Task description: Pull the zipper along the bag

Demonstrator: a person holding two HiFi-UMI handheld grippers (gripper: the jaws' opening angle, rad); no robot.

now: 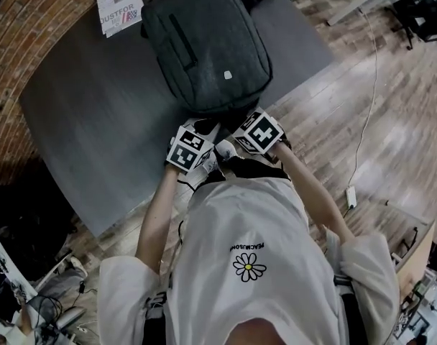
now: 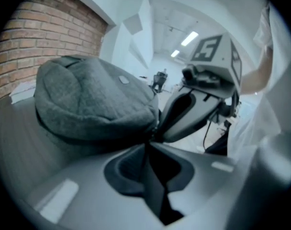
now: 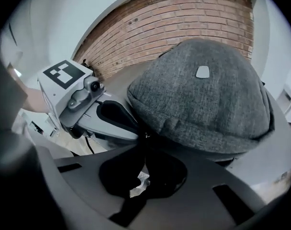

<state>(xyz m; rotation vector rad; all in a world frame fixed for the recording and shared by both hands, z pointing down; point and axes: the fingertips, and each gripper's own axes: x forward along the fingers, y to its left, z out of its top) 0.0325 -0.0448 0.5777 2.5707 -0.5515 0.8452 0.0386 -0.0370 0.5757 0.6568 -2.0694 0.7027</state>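
The bag (image 1: 208, 45) lies lengthwise away from me on the bench (image 1: 96, 121). At its near end, my left gripper (image 2: 152, 137) pinches its edge; my right gripper (image 3: 144, 138) has its fingers pressed on what looks like the zipper pull (image 3: 146, 134).

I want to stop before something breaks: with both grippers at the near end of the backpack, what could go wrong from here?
1. The backpack lies at the near edge of the table; a pull toward the person could drag it off.
2. The left gripper and right gripper close at almost the same spot on its seam, so they may knock together.
3. The right gripper's jaws meet only at their tips, so its hold may slip.
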